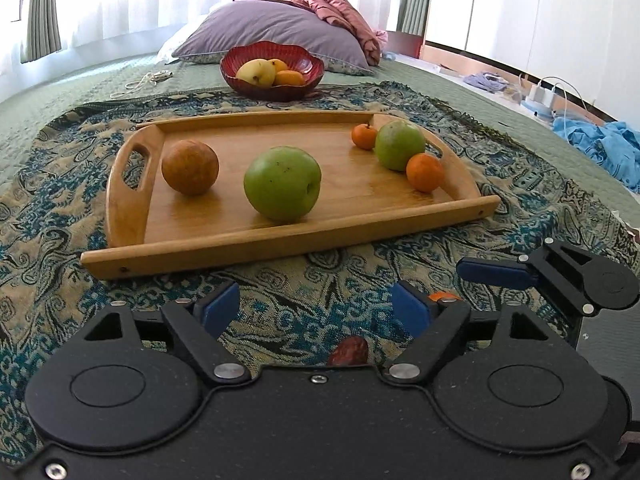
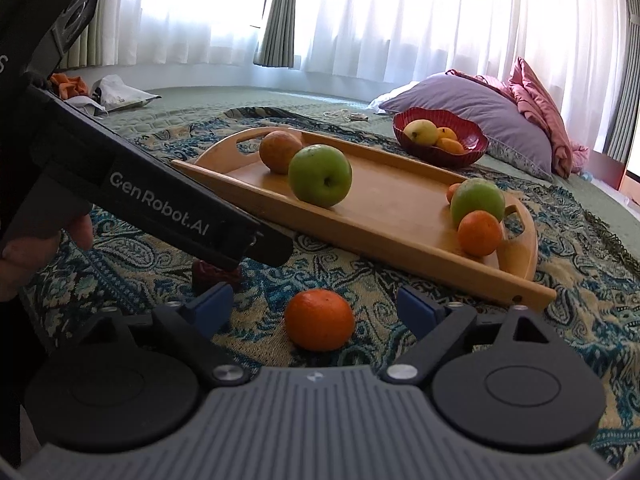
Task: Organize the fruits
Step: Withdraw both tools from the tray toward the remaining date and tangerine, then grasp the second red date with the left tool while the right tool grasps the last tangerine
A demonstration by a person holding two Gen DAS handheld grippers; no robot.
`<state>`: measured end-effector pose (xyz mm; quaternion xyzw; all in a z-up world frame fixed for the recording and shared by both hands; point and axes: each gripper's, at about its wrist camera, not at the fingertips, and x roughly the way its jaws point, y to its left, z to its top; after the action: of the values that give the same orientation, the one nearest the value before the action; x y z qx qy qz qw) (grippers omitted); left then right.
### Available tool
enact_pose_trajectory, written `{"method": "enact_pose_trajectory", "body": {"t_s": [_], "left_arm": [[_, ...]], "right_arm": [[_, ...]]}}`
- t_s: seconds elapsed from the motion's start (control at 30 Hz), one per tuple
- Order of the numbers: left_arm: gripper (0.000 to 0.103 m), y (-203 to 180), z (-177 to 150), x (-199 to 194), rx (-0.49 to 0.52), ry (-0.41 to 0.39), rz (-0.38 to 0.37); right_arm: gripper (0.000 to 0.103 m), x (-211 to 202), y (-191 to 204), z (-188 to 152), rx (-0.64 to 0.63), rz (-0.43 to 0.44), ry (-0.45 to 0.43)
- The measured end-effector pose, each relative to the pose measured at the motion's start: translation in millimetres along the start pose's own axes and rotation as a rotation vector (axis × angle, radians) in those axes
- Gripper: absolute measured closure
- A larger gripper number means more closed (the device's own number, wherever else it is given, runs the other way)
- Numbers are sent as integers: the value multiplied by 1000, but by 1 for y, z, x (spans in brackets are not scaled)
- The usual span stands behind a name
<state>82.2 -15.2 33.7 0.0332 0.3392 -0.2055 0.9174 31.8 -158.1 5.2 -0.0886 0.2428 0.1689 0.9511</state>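
Observation:
A wooden tray (image 1: 224, 236) (image 2: 400, 236) on a patterned cloth holds a brown apple (image 1: 190, 167), two green apples (image 1: 282, 184) (image 1: 400, 145) and two small oranges (image 1: 425, 172) (image 1: 364, 136). A red bowl (image 1: 272, 69) (image 2: 474, 146) behind it holds a yellow fruit and oranges. My left gripper (image 1: 316, 312) is open over a dark red date (image 1: 349, 352) on the cloth; the date also shows in the right wrist view (image 2: 214, 274). My right gripper (image 2: 312, 308) is open around a loose orange (image 2: 319, 319) on the cloth, not touching it.
The patterned cloth (image 1: 52, 184) lies on a green bedspread. A purple pillow (image 1: 280, 32) and pink blanket (image 1: 340, 8) sit behind the bowl. Blue clothes (image 1: 600, 144) and chargers lie right. The left gripper's body (image 2: 160, 208) crosses the right wrist view.

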Motion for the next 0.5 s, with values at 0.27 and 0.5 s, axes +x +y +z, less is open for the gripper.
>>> {"method": "enact_pose_trajectory", "body": {"t_s": [0.27,0.5], "left_arm": [[42,5,-4,-10,-16,-7,-16],[53,5,-11,-20,4,-8,-5]], "right_arm": [[15,-4,2,-6,4,2,7],[24,-5,1,-5,9,4,6]]}}
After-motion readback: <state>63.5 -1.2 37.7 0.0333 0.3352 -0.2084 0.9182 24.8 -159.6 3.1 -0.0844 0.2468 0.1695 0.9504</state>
